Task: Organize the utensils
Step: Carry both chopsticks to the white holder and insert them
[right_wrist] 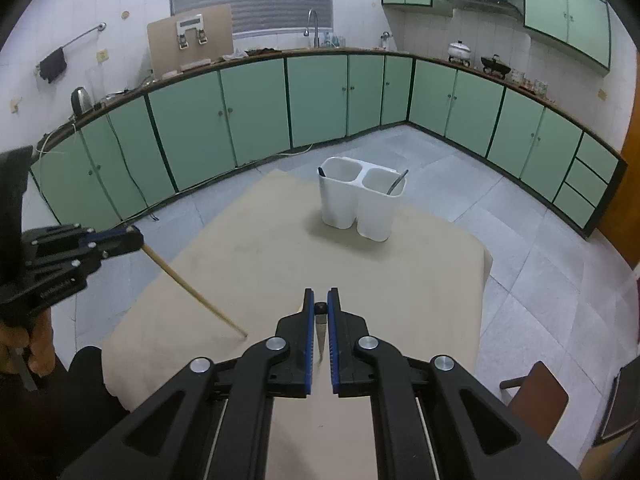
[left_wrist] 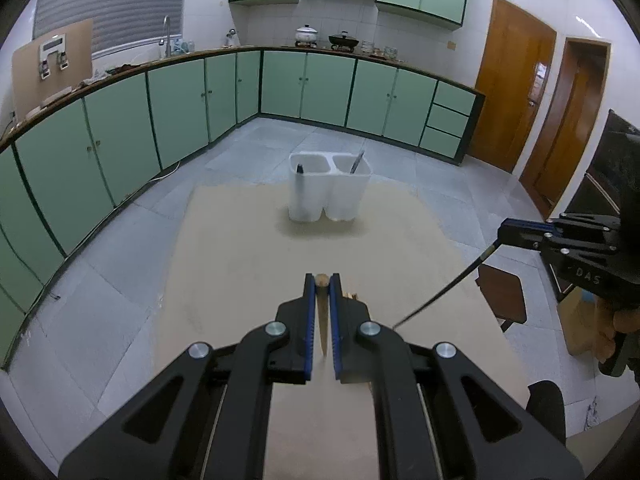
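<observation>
A white two-compartment utensil holder [left_wrist: 330,190] [right_wrist: 360,200] stands at the far end of the beige table [left_wrist: 248,264] [right_wrist: 420,280]. A black-tipped utensil leans in its left cup and a metal one in its right cup. My left gripper [left_wrist: 322,280] [right_wrist: 138,240] is shut on a wooden chopstick [left_wrist: 322,312] [right_wrist: 192,290], which slants down towards the table. My right gripper [right_wrist: 320,294] [left_wrist: 500,234] is shut on a thin black chopstick [left_wrist: 444,286] [right_wrist: 320,308]. Both grippers hang above the near half of the table, well short of the holder.
A brown chair [left_wrist: 502,300] [right_wrist: 536,392] stands off the table's right side. Green cabinets [left_wrist: 180,108] line the walls beyond a grey tiled floor. Wooden doors [left_wrist: 512,80] are at the right. A person's hand [left_wrist: 624,320] [right_wrist: 36,344] holds each gripper's handle.
</observation>
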Motion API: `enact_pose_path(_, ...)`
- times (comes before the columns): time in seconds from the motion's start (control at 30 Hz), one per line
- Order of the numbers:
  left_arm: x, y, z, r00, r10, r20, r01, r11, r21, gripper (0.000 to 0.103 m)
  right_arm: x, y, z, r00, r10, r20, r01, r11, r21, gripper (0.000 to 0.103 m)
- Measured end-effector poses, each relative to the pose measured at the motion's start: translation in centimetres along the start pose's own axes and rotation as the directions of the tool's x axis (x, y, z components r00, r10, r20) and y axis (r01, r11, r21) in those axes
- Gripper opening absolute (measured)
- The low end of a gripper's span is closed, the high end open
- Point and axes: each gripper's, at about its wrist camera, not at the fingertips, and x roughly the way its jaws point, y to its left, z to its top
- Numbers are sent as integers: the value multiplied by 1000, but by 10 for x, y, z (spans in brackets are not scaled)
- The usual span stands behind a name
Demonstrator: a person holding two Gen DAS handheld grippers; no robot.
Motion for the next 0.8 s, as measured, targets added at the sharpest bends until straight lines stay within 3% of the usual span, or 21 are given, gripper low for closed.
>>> enact_pose_path(0.43,10,-10,90,1000,-19,4,18,997,80,6,-5,-33,83,999,-13,-37,14,999,44,6)
enact_pose_path(0.8,30,-12,191,992,9,124,-14,999,45,6,-8,-66,178,997,-69,47,64,993,104,6)
